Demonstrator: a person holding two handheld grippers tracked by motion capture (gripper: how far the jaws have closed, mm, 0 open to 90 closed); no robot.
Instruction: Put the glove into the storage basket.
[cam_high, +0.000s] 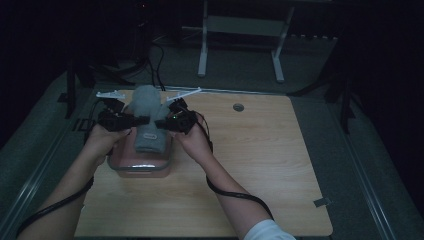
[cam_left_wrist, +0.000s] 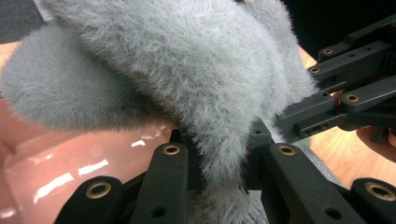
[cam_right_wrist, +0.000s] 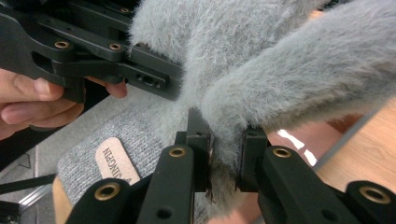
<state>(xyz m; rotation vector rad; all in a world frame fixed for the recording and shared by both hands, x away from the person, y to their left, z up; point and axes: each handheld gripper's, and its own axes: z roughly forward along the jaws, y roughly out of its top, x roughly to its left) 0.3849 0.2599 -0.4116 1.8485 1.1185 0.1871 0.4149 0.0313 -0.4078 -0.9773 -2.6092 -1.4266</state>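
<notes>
left gripper view: the left gripper (cam_left_wrist: 219, 172) is clamped on the fuzzy edge of a grey beanie (cam_left_wrist: 177, 70), above a pink container (cam_left_wrist: 70, 163). right gripper view: the right gripper (cam_right_wrist: 226, 161) pinches the opposite edge. high view: the beanie's long axis runs away from the person; likely being folded, so both hands must move together.
</notes>
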